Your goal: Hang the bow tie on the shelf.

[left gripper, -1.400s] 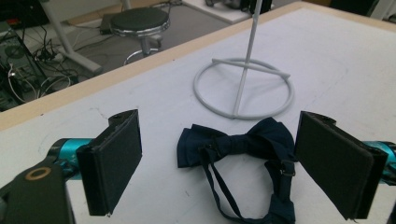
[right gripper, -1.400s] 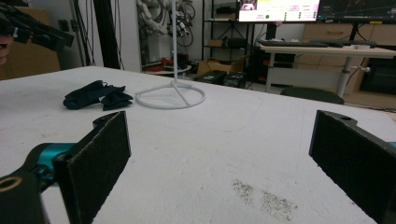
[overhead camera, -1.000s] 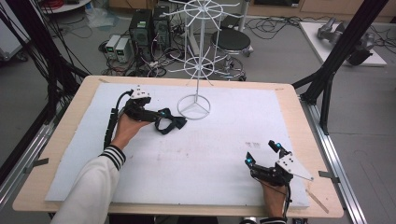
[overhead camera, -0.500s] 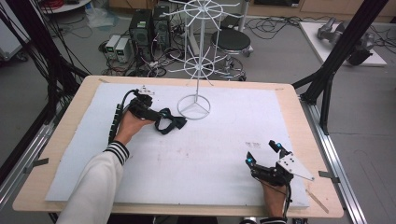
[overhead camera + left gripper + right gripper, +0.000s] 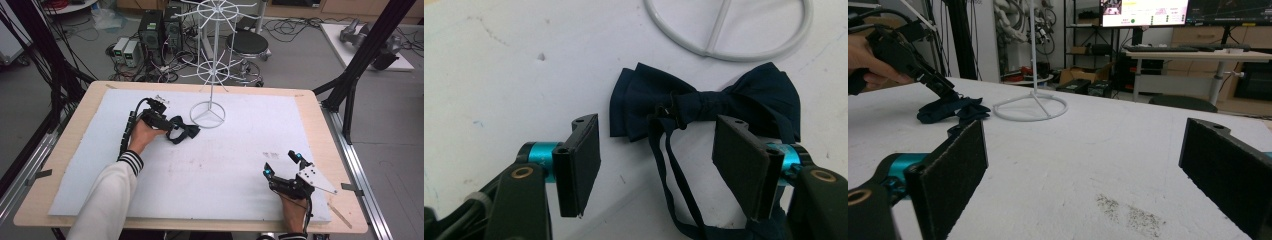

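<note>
High view, left to right: the left gripper (image 5: 172,131) hangs over the bow tie (image 5: 186,132) on the table (image 5: 240,150), jaws just closing astride its strap, long axis crosswise, pads not yet pressing; the right gripper (image 5: 282,164) waits open, well apart.
</note>
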`<state>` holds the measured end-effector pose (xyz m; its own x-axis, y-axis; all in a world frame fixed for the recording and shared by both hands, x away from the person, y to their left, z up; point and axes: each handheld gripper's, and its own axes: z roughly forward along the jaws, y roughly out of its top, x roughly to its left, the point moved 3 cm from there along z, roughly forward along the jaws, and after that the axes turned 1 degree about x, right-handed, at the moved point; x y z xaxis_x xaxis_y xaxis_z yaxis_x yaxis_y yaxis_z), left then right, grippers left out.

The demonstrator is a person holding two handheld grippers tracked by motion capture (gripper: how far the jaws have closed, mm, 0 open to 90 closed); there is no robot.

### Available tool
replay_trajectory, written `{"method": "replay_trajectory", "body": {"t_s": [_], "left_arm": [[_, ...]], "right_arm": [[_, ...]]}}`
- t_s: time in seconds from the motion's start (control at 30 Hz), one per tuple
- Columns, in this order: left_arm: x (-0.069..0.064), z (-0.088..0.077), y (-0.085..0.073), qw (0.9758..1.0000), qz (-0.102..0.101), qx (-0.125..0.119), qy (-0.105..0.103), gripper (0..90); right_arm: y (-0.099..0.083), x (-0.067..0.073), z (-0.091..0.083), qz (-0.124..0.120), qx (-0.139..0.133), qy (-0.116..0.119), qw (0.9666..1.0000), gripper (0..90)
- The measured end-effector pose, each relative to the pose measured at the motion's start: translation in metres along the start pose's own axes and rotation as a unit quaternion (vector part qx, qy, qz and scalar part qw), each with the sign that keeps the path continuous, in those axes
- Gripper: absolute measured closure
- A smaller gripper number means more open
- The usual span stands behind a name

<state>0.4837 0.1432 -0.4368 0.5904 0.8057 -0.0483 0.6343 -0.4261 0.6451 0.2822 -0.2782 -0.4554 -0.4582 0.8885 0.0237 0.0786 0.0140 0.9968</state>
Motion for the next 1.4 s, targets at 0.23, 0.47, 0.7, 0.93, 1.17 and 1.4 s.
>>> {"method": "replay_trajectory", "body": {"t_s": [0.23,0.47,0.7,0.93,1.17,1.4], "left_arm": [[0.000,0.004,0.000,0.9997,-0.016,0.017,0.001,42.4],[-0.002,0.010,0.000,0.9992,-0.030,0.026,-0.007,44.4],[-0.003,0.014,0.000,0.9986,-0.036,0.038,-0.009,53.9],[-0.002,0.011,-0.001,0.9985,-0.036,0.041,-0.011,65.4],[-0.004,0.010,-0.002,0.9983,-0.031,0.045,-0.020,82.9],[-0.005,0.008,-0.003,0.9985,-0.024,0.044,-0.023,88.0]], "right_arm": [[0.000,0.000,0.000,0.002,-0.003,0.000,1.0000,4.4],[0.000,0.000,-0.001,0.004,-0.004,0.001,1.0000,4.4],[0.000,0.000,-0.001,0.003,-0.005,0.001,1.0000,4.4],[0.000,0.000,-0.001,0.004,-0.005,0.001,1.0000,4.4],[0.000,0.000,-0.001,0.005,-0.006,0.000,1.0000,4.4],[0.000,0.000,-0.002,0.006,-0.006,0.000,1.0000,4.4]]}}
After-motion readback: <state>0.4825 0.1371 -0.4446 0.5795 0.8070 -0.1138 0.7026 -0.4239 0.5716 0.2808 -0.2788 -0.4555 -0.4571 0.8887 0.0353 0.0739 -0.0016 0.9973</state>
